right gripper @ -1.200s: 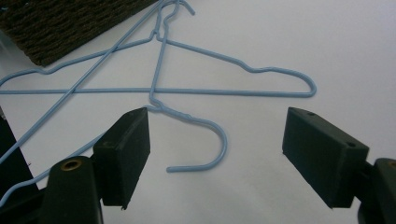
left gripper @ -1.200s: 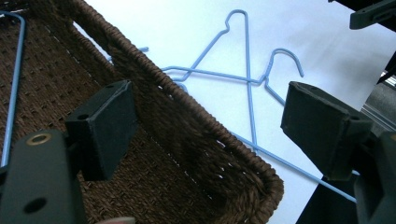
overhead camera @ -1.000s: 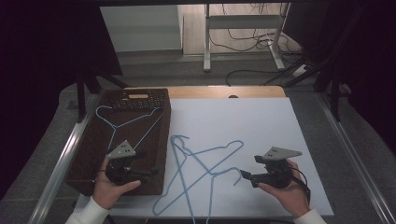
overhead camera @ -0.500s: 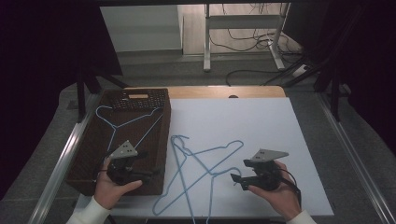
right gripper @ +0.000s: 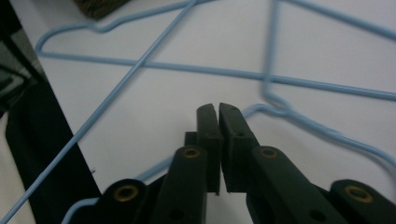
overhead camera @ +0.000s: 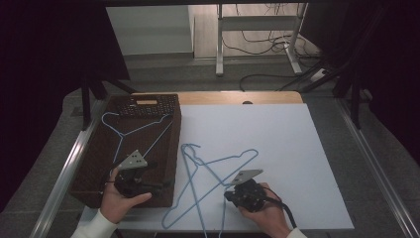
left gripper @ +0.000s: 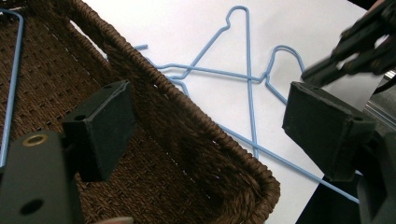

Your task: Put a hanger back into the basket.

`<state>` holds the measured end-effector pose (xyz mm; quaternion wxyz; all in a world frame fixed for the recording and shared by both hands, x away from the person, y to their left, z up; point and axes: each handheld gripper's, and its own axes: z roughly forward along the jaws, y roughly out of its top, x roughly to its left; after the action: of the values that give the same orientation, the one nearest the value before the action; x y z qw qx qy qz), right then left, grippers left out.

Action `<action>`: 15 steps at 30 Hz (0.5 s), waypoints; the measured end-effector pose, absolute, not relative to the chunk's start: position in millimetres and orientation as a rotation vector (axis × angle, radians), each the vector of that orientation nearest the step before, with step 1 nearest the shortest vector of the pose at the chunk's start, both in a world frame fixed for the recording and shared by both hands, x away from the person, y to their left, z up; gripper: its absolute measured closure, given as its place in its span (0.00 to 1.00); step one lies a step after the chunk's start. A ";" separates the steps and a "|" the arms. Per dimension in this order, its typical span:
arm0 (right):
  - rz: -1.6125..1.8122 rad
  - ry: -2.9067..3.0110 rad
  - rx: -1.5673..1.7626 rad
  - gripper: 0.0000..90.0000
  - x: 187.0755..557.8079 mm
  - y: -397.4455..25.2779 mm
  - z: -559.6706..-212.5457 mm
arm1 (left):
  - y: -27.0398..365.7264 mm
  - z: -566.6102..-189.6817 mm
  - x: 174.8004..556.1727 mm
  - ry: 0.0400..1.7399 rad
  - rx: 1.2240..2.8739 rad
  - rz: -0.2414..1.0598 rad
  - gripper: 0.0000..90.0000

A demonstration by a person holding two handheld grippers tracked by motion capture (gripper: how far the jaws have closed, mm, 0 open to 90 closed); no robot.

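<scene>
Hangers (overhead camera: pixel 213 183) of blue wire are lying crossed over one another on the white tabletop (overhead camera: pixel 277 148), two of them tangled near the front edge, their hooks pointing toward the basket side. A third blue hanger (overhead camera: pixel 133 130) is resting inside the brown woven basket (overhead camera: pixel 94 168) that is sitting at the left of the table, with a dark keypad-like device (overhead camera: pixel 146 105) lying at the basket's far end.

The right gripper (overhead camera: pixel 232 194) is being held low over the near part of the crossed hangers, a person's hand (overhead camera: pixel 265 210) wrapped around its body and a cable trailing off behind. In the right gripper view its jaws are standing pressed almost together with only a hairline gap and nothing visible between them, the tips (right gripper: pixel 218 114) hovering just beside the twisted neck of one hanger (right gripper: pixel 280 109); whether they are touching the wire cannot be told.

The left gripper (overhead camera: pixel 153 184) is being held by the other hand (overhead camera: pixel 119 198) over the basket's near right corner. In the left gripper view its jaws are standing wide apart, straddling the basket's woven rim (left gripper: pixel 187 121), one pad over the basket's inside, the other over the tabletop where the wires (left gripper: pixel 247 79) are lying, and gripping nothing.

Beyond the table, a grey floor with loose cables (overhead camera: pixel 267 79) and a metal stand (overhead camera: pixel 257 34) is showing
</scene>
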<state>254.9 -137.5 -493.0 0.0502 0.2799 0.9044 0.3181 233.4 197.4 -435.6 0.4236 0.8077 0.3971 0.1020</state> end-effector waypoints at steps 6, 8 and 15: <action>0.871 2.874 0.732 1.00 244.2 -105.5 -510.3 | 198.1 -436.7 233.6 0.998 2.024 0.252 0.19; 0.827 2.891 0.716 1.00 241.1 -102.6 -513.1 | 198.3 -437.0 233.4 0.997 2.025 0.252 0.19; 0.767 2.880 0.748 1.00 242.0 -116.8 -511.0 | 199.9 -436.3 232.6 0.999 2.026 0.256 0.19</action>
<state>242.0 -116.8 -511.0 0.0342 0.2431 0.9368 0.2494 232.6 199.9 -436.3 0.4208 0.8085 0.3986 0.1021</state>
